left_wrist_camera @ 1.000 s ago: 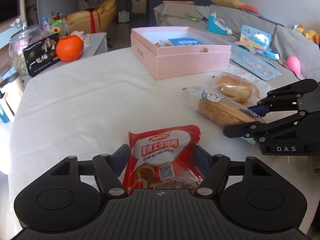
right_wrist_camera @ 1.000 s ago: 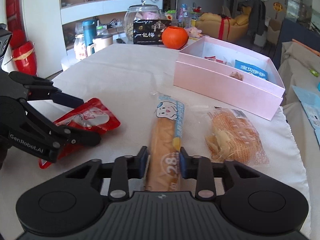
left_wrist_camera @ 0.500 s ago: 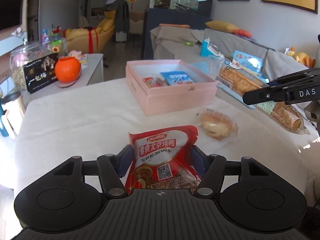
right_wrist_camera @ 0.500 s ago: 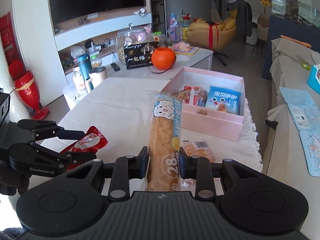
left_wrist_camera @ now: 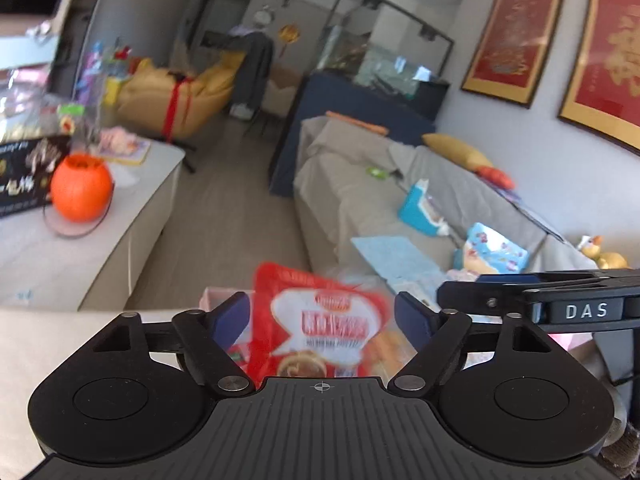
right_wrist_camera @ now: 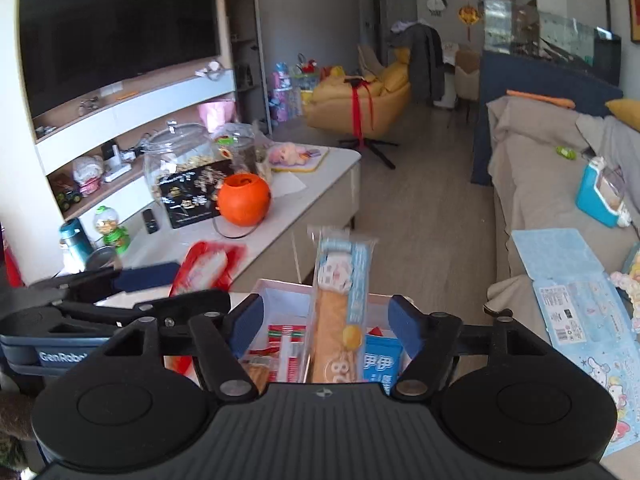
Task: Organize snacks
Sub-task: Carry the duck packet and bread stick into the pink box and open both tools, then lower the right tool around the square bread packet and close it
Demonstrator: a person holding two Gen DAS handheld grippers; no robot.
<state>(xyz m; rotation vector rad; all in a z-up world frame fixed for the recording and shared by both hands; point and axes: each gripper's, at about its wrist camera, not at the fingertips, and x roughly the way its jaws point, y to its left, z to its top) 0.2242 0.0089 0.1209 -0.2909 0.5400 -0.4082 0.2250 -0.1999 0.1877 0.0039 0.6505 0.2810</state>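
Daylight fills a living room with a grey covered sofa [left_wrist_camera: 360,184], a yellow armchair [right_wrist_camera: 360,108] and a side counter bearing an orange pumpkin bucket [right_wrist_camera: 244,199]. Below both cameras sits the pink box [right_wrist_camera: 280,292], holding small snack packs, on the cloth-covered tabletop [left_wrist_camera: 60,336].

Both claws point forward and somewhat downward over the box, side by side, each showing in the other's view. The left claw [left_wrist_camera: 322,318] has just been opening: its blue pads [left_wrist_camera: 230,316] stand clear of the red snack packet [left_wrist_camera: 320,320], which lies blurred between them, its top toward the sofa, with gaps on both sides. It is released, not gripped. From the right wrist view the same packet shows at the left, just beyond the left claw's fingers.

The right claw [right_wrist_camera: 322,322] has also just been opening. The long bread stick pack [right_wrist_camera: 340,308], in clear wrap with a blue cartoon label, stands nearly upright between the spread pads [right_wrist_camera: 402,326] without touching either, its lower end over the box among a blue pack [right_wrist_camera: 382,360] and red-striped packs [right_wrist_camera: 286,344]. Whether it already rests on them I cannot tell.
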